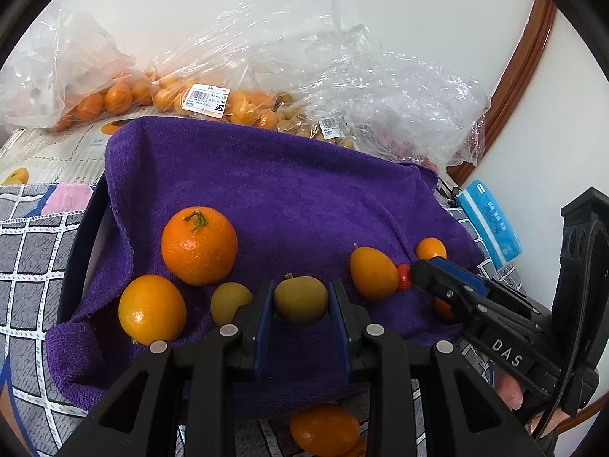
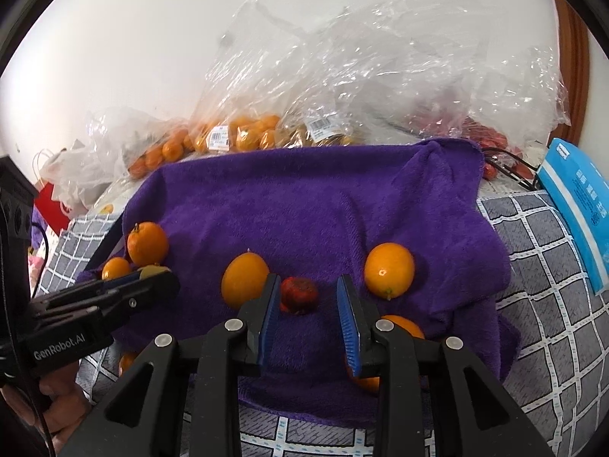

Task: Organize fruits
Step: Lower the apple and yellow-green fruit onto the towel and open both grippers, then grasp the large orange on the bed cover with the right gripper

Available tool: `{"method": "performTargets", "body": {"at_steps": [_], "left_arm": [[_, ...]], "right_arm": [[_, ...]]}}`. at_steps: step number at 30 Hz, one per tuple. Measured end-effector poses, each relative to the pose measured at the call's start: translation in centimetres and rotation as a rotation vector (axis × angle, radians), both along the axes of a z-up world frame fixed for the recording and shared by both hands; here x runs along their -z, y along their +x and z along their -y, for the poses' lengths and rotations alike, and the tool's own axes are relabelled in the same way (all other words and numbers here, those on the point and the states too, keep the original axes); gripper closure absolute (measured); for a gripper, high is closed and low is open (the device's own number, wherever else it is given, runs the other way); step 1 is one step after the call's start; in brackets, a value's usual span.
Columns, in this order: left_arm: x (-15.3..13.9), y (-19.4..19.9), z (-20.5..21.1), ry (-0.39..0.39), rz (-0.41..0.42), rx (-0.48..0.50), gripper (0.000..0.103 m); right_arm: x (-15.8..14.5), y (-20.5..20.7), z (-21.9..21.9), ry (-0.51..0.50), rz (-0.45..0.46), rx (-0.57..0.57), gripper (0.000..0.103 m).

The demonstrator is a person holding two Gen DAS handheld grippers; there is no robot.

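The left gripper point(image 1: 301, 301) has its fingers closed on a small yellow-green round fruit point(image 1: 300, 300) over the purple terry towel point(image 1: 289, 190); it could squirt free. The right gripper point(image 2: 309, 306) stands slightly parted around a small dark-red fruit point(image 2: 299, 294) on the towel, not pinching it. Behind the towel, clear plastic bags point(image 2: 243, 129) hold oranges.

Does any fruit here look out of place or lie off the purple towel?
Yes. One orange fruit lies off the purple towel, on the checked cloth at its near edge, while the others rest on the towel.

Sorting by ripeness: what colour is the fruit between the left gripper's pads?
Yellow-green fruit, clearest in the left wrist view.
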State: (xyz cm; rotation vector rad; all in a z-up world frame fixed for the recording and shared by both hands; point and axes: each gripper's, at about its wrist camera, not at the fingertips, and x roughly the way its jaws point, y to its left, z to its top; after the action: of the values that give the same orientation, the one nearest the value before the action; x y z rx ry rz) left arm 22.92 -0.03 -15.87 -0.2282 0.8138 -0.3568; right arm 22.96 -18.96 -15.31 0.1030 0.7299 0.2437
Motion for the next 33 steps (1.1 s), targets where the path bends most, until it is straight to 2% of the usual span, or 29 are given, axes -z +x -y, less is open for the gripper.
{"method": "performTargets", "body": {"at_steps": [11, 16, 19, 22, 28, 31, 33], "left_arm": [[-0.3, -0.5, 0.1, 0.0, 0.027, 0.005, 0.073], [-1.0, -1.1, -0.4, -0.016, 0.063, -0.007, 0.073], [-1.4, -1.4, -0.7, -0.018, 0.084, -0.023, 0.073], [-1.8, -1.7, -1.1, -0.016, 0.105, -0.043, 0.073], [-2.5, -2.1, -1.9, -0.001, 0.132, -0.078, 0.07], [-3.1, -2.4, -2.4, 0.002, 0.157, -0.089, 0.062], [-3.4, -2.7, -3.1, 0.012, 0.18, -0.114, 0.059]], "right_arm": [[-0.7, -0.4, 0.7, 0.02, 0.038, 0.026, 0.068], [-0.9, -0.6, 0.7, 0.015, 0.052, 0.034, 0.066], [-1.1, -1.1, 0.6, 0.0, 0.081, 0.054, 0.055], [-1.1, -1.6, 0.7, -0.019, 0.113, 0.086, 0.054], [-2.0, -2.6, 0.3, -0.009, 0.137, 0.056, 0.054], [-2.9, -3.4, -0.2, 0.015, 0.147, 0.003, 0.053], [-3.2, -4.1, -0.6, 0.054, 0.115, -0.035, 0.05]]}}
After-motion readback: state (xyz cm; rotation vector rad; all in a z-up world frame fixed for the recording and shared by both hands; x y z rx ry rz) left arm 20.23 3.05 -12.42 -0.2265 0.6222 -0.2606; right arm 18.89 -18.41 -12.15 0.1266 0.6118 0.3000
